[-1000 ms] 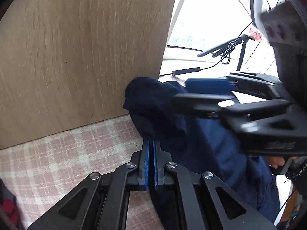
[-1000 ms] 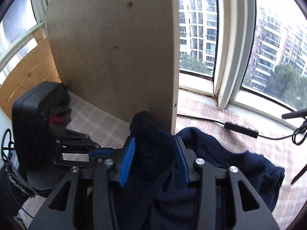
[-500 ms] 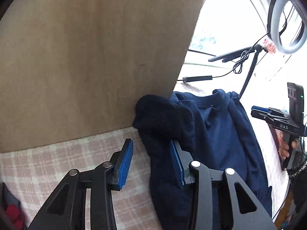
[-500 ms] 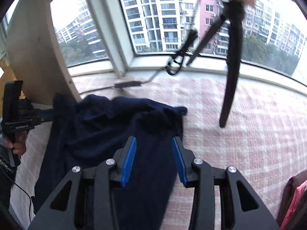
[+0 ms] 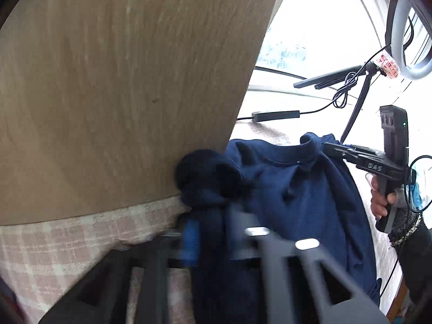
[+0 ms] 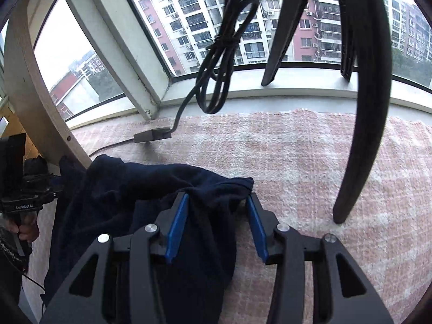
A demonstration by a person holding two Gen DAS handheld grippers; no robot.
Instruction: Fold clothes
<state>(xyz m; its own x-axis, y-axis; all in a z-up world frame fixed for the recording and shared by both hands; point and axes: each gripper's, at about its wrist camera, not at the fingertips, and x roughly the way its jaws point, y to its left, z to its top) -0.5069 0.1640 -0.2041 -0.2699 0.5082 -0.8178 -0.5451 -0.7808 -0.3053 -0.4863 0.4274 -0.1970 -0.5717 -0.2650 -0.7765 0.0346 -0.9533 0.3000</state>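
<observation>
A navy blue sweatshirt (image 5: pixel 302 189) lies on the pink plaid cloth (image 5: pixel 54 248), collar toward the window. One bunched sleeve end (image 5: pixel 205 178) rests against the wooden board. My left gripper (image 5: pixel 213 232) is blurred by motion, its jaws astride the sleeve; how far they are parted is unclear. My right gripper (image 6: pixel 216 216) is open, jaws either side of a raised fold of the sweatshirt (image 6: pixel 151 194) at its right edge. The right gripper also shows in the left wrist view (image 5: pixel 329 147), by the collar.
An upright wooden board (image 5: pixel 121 86) stands at the left. A tripod leg (image 6: pixel 361 124) stands on the plaid cloth (image 6: pixel 297 151) to the right, with a cable and adapter (image 6: pixel 154 136) near the window sill. A ring light (image 5: pixel 405 27) is above.
Both grippers opened and let go of the sleeve a second ago. The right gripper swung to the sweatshirt's right edge. The left gripper is now moving in on the sleeve.
</observation>
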